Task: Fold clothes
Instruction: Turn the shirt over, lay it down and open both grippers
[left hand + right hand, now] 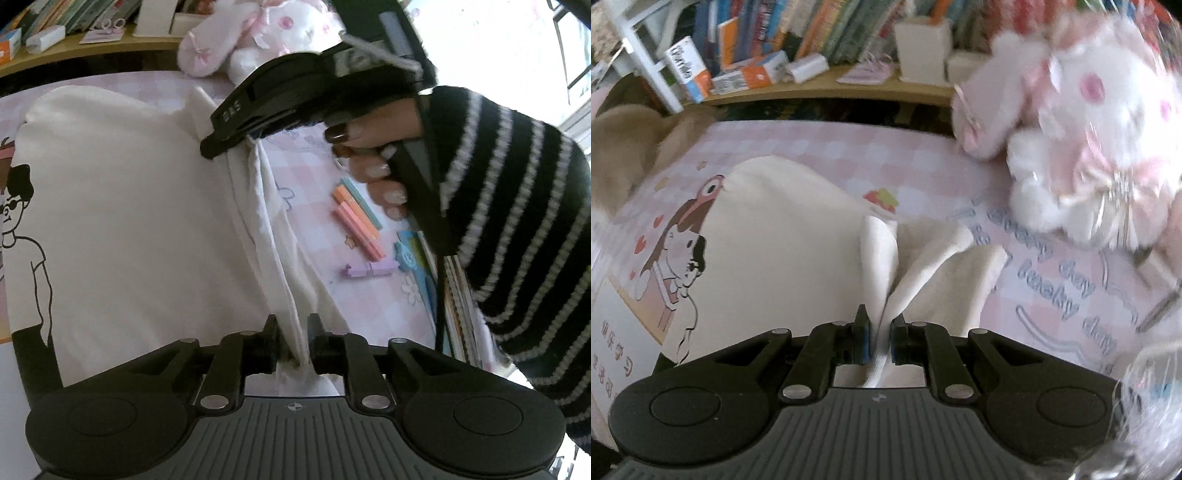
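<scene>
A white T-shirt with a cartoon print lies on a pink checked mat. In the left wrist view, my left gripper sits at the shirt's near right edge, with a raised ridge of white cloth pinched between its fingers. Farther along that edge my right gripper, held by a hand in a striped sleeve, grips the cloth. In the right wrist view, the right gripper is shut on a thin fold of the T-shirt, whose sleeve end flares out beyond the pads.
A pink and white plush toy sits at the mat's far right. Coloured pens, a purple clip and stacked booklets lie right of the shirt. A shelf of books runs along the back, and beige fabric lies at the left.
</scene>
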